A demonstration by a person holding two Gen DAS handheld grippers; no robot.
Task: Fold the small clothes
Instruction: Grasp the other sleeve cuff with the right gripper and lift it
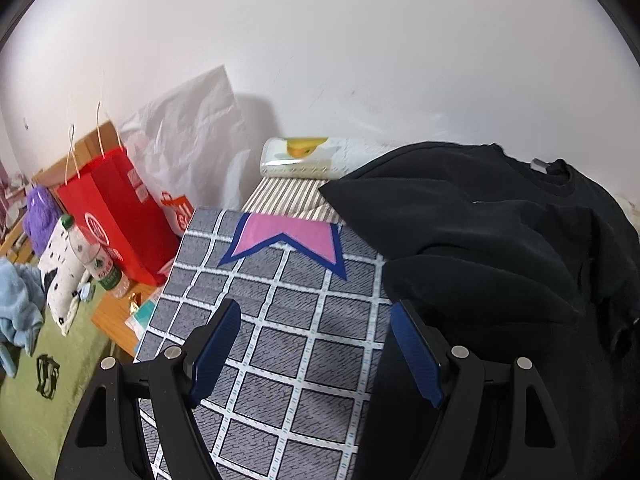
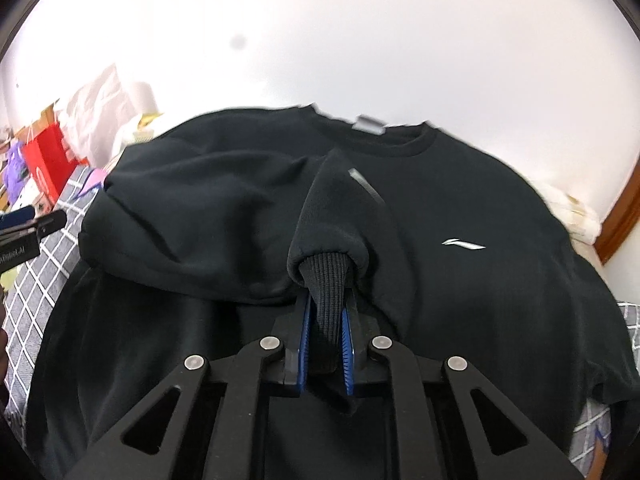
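A black sweatshirt (image 2: 200,208) with a small white logo lies spread on a grey checked sheet (image 1: 280,340), its left sleeve folded in over the chest. My right gripper (image 2: 328,300) is shut on that sleeve's ribbed cuff (image 2: 326,276), which stands pinched between the blue pads. In the left wrist view the sweatshirt (image 1: 500,240) fills the right side. My left gripper (image 1: 315,306) hovers open over the bare sheet just left of the garment's edge, with nothing between its fingers. Its tip also shows at the left edge of the right wrist view (image 2: 32,220).
A red paper bag (image 1: 116,216), a white plastic bag (image 1: 192,140) and a plastic bottle (image 1: 96,256) stand left of the bed. A tissue pack (image 1: 300,158) lies against the wall. The sheet carries a pink and blue patch (image 1: 288,236). Wooden trim (image 2: 620,220) rises at the right.
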